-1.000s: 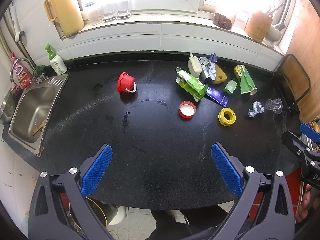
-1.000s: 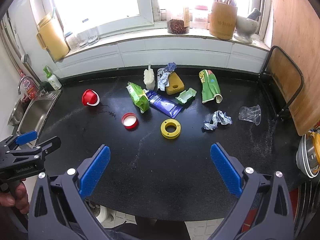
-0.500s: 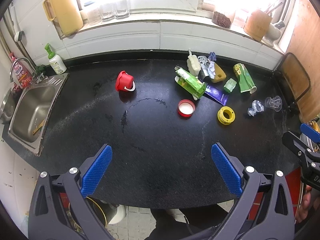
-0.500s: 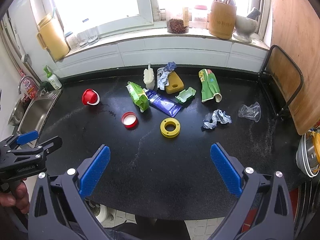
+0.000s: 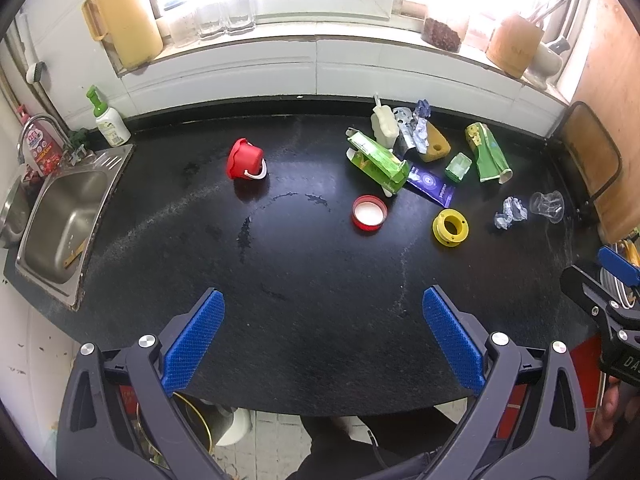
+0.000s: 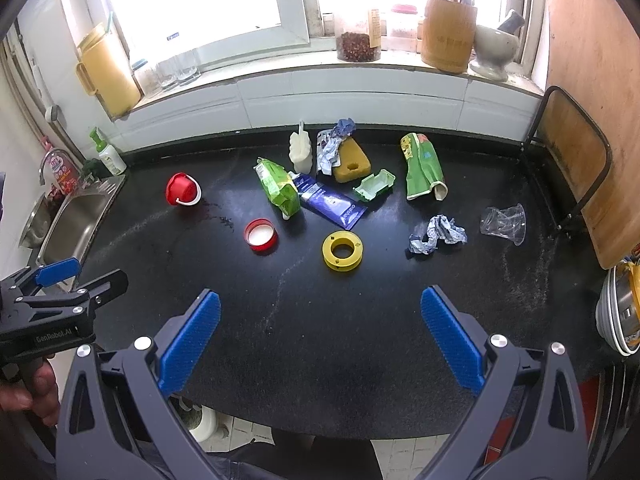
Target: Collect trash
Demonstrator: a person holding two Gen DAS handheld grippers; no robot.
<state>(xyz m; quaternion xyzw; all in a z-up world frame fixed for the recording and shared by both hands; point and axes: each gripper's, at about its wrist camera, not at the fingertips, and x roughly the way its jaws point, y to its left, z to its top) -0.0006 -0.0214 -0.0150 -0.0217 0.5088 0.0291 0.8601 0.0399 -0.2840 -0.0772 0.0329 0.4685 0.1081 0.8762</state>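
Well, both the left gripper (image 5: 323,336) and the right gripper (image 6: 320,336) hang wide open and empty over the near edge of the black counter (image 6: 360,320). Trash lies far off: a crumpled wrapper (image 6: 438,234), clear cup (image 6: 504,220), green carton (image 6: 278,186).

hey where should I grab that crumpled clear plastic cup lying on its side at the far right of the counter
Probably pinch the clear plastic cup across its squashed walls near the open rim, coming down from above with the right gripper. It lies on its side, clear of the crumpled paper, so the top is free.
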